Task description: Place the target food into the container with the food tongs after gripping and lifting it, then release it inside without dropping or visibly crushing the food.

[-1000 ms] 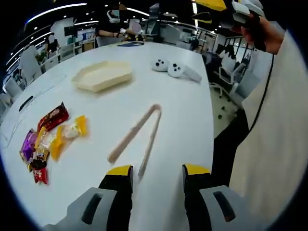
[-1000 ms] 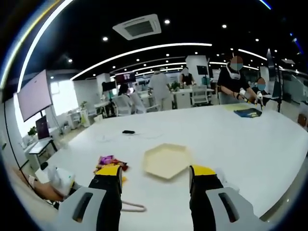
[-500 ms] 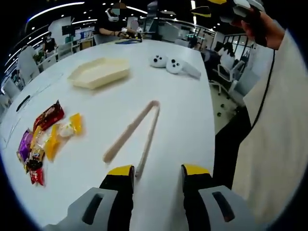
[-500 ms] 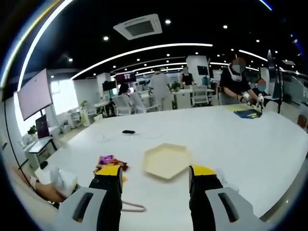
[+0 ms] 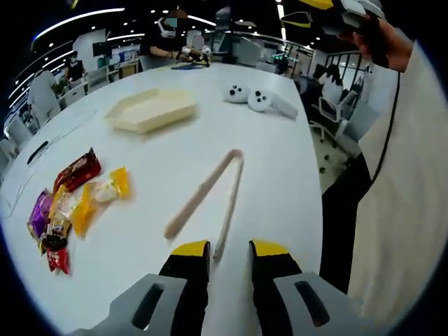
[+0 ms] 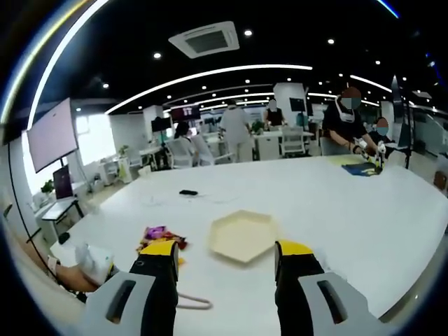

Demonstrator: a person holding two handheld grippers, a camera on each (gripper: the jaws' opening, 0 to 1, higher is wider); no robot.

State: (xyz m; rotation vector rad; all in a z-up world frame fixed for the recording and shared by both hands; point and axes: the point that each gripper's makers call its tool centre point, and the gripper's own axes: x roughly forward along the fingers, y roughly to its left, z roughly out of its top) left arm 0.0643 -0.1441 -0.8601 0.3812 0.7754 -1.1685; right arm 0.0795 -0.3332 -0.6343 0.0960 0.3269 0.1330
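A: Left gripper [image 5: 228,250] jaws narrowly parted, empty; tongs [image 5: 208,197] just ahead on white table [image 5: 280,161]. Snack packets' [image 5: 70,203] labels unreadable.

B: Right gripper [image 6: 227,252] spread, empty; hexagonal tray [image 6: 243,234] beyond. Open-plan office.

On the white table [image 5: 280,161]: one pair of tongs [image 5: 207,197]; one cream hexagonal tray [image 5: 150,110]; two white controllers [image 5: 249,97]; one heap of wrapped snacks [image 5: 70,203], roughly seven, the exact number hard to tell; one dark flat object [image 6: 186,192]; at the far end, several people [image 6: 346,122], at least four, some blurred.
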